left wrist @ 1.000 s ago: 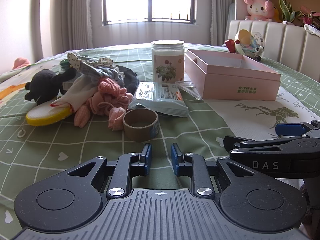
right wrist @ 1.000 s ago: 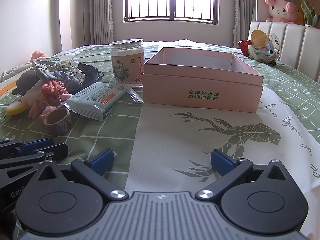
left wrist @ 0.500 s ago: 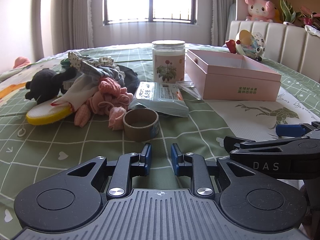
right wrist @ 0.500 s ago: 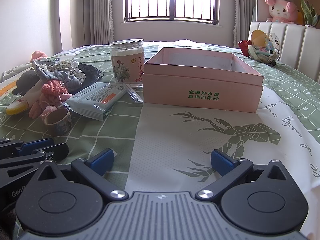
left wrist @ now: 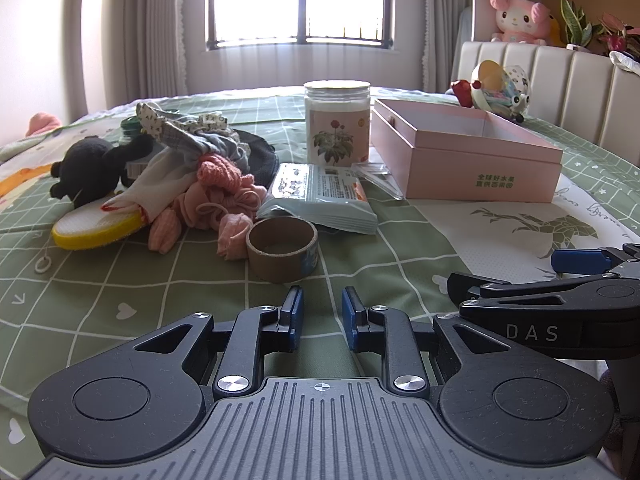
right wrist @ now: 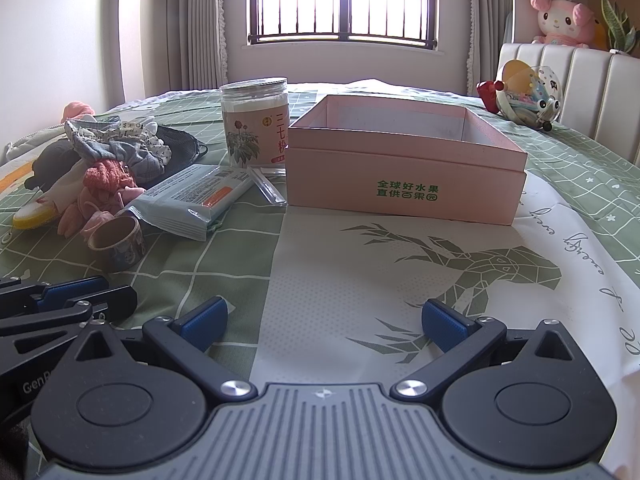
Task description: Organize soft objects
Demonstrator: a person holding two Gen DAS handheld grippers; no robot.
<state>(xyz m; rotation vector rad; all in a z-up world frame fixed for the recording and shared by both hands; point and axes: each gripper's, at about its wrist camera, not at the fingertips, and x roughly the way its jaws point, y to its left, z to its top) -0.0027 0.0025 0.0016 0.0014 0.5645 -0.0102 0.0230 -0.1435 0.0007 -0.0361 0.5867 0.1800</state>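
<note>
We are holding the left hand-held gripper (left wrist: 319, 307) with only a narrow gap between its blue pads, grasping nothing, just short of the cardboard tape roll (left wrist: 282, 249). We are keeping the right hand-held gripper (right wrist: 324, 316) spread wide and empty, facing the pink box (right wrist: 404, 164), which is carrying green Chinese print. Left of the box are standing a flower-labelled jar (right wrist: 255, 122) and a wipes packet (right wrist: 196, 196); the pile of soft things (left wrist: 168, 176) is lying farther left on the bed (left wrist: 120, 288).

Both cameras sit low over the bed (left wrist: 100, 280), facing the window (right wrist: 344, 0) (left one nearer the clothes pile (left wrist: 192, 176)); both show the pink box (right wrist: 404, 176).
</note>
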